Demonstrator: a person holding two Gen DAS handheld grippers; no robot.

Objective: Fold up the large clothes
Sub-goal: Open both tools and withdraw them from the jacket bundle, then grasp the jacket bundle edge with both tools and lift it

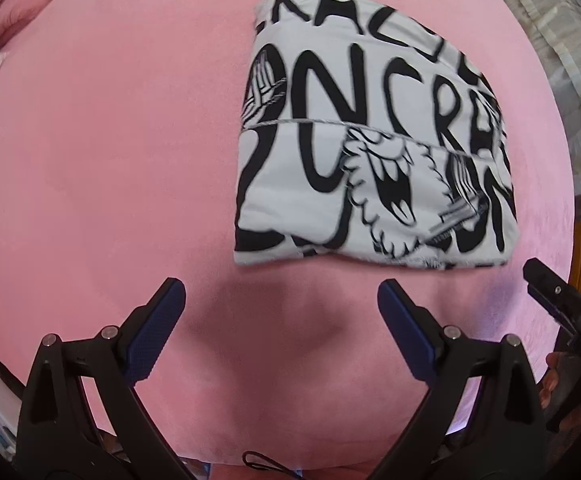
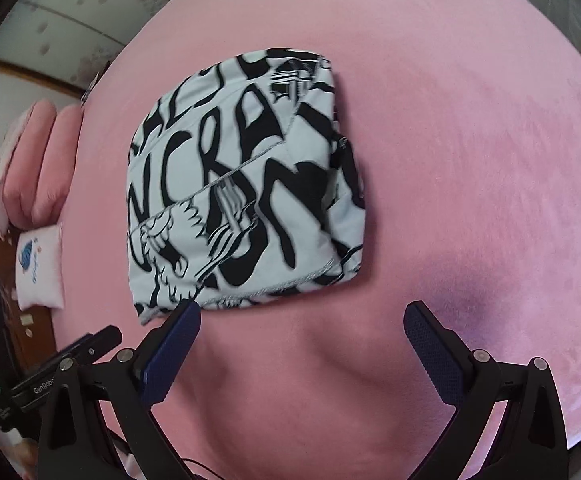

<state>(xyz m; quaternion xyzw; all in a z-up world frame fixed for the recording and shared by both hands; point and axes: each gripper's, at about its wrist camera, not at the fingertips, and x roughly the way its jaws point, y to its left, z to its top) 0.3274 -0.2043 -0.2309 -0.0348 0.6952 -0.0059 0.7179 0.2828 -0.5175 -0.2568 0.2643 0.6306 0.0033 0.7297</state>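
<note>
Garment (image 1: 374,152) lies folded into a compact, roughly square bundle on the pink bed cover (image 1: 110,160), white cloth with heavy black lettering; in the right wrist view the same bundle (image 2: 242,184) sits far-left of centre. Left gripper (image 1: 280,308) hovers just near of the bundle's near edge and left of its middle, jaws spread wide, nothing between them. Right gripper (image 2: 302,328) likewise spread and empty, its left finger (image 2: 174,344) overlapping the bundle's near edge in the picture; whether it touches the cloth cannot be told. Folding looks close to done, judged from the tidy stack and free tools. Layered edges show on the right side of the bundle, and a stitched hem runs along the near edge. Risks: a finger brushing that near edge could drag the top layer and open the fold; the plush cover may grip the lower layers, so any slide would shear the stack. Pillows (image 2: 38,160) sit far left, well apart.
</note>
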